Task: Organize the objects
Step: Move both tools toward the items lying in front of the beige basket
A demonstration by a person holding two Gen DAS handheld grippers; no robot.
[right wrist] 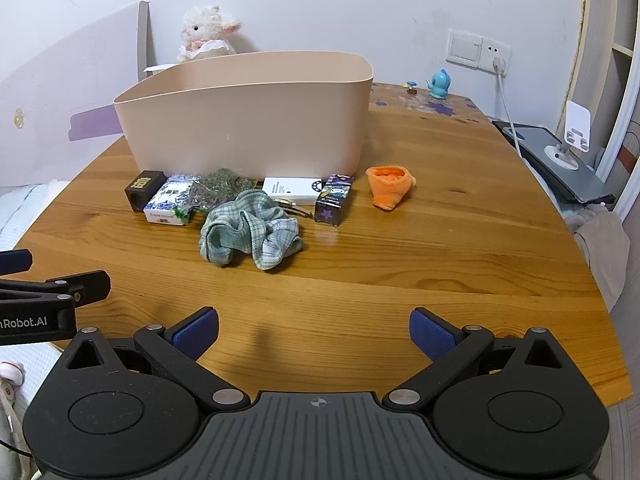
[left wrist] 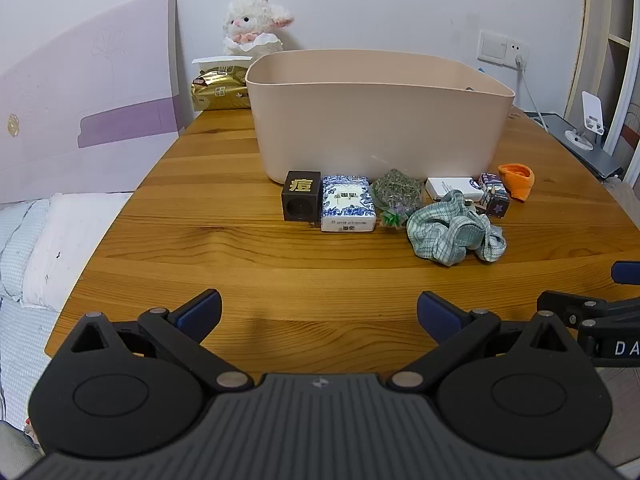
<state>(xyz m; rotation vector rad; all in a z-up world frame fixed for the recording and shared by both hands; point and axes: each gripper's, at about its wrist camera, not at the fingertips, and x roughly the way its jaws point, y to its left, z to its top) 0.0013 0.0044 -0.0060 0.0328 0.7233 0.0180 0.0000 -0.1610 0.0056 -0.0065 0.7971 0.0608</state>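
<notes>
Beige bin [left wrist: 380,120] sits mid-table w/ clutter lined along its front: black cube [left wrist: 301,196], blue-white box [left wrist: 347,208], green cloth [left wrist: 454,236], orange pouch [left wrist: 517,181]. Left gripper [left wrist: 319,314] & right gripper [right wrist: 314,332] both gaping, empty, well short. Risk imo: cloth drags neighbours when lifted.

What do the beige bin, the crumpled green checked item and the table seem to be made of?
Beige bin: likely matte plastic, with thin, smooth, seamless walls. Green checked cloth: soft woven fabric, crumpled into folds. Table: wood, possibly veneer, with visible grain and plank seams and a light glossy sheen.
</notes>
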